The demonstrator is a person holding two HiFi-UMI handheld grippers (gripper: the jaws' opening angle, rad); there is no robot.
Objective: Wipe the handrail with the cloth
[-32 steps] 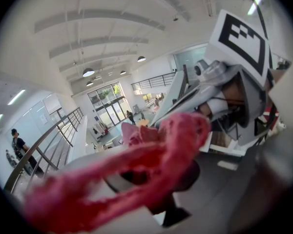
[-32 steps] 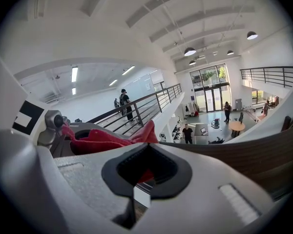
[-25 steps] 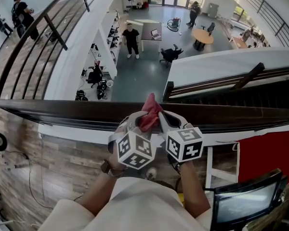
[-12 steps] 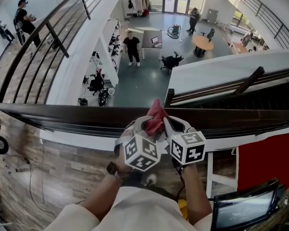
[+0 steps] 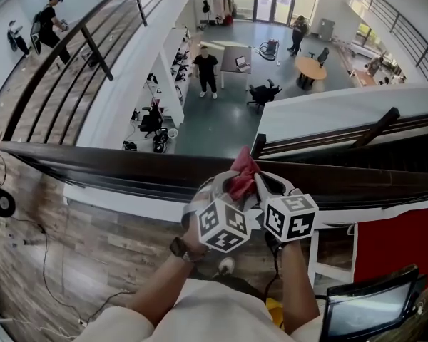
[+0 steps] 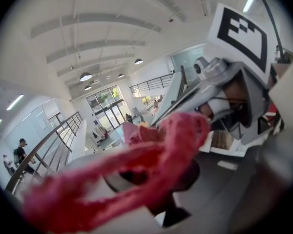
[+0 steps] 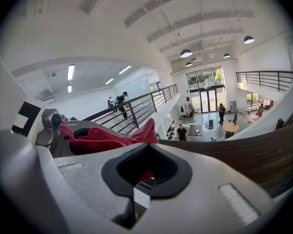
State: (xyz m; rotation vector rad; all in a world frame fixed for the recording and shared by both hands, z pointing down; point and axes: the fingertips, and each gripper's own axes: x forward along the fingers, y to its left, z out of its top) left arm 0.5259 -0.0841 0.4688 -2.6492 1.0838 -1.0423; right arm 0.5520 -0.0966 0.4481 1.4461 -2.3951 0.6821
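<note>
A dark wooden handrail (image 5: 93, 161) crosses the head view from left to right. A red cloth (image 5: 242, 171) is bunched on top of it, between my two grippers, which stand side by side. The left gripper (image 5: 217, 185) is shut on the cloth. In its own view the blurred red cloth (image 6: 136, 165) stretches across the left gripper (image 6: 151, 179). The right gripper (image 5: 268, 182) is also shut. In the right gripper view a bit of red shows in the gap of the right gripper (image 7: 146, 172), the cloth (image 7: 107, 138) lies to its left, and the handrail (image 7: 244, 150) runs off to the right.
Beyond the rail the floor drops to an open hall with a person (image 5: 207, 70), desks and chairs. A second railing (image 5: 78, 55) runs along the upper left. A red panel (image 5: 396, 234) and a dark screen (image 5: 371, 305) are at the lower right. Cables lie on the wood floor (image 5: 43, 241).
Both grippers, with the cloth between them, have shifted a little to the right along the handrail. Their hold on the cloth looks the same.
</note>
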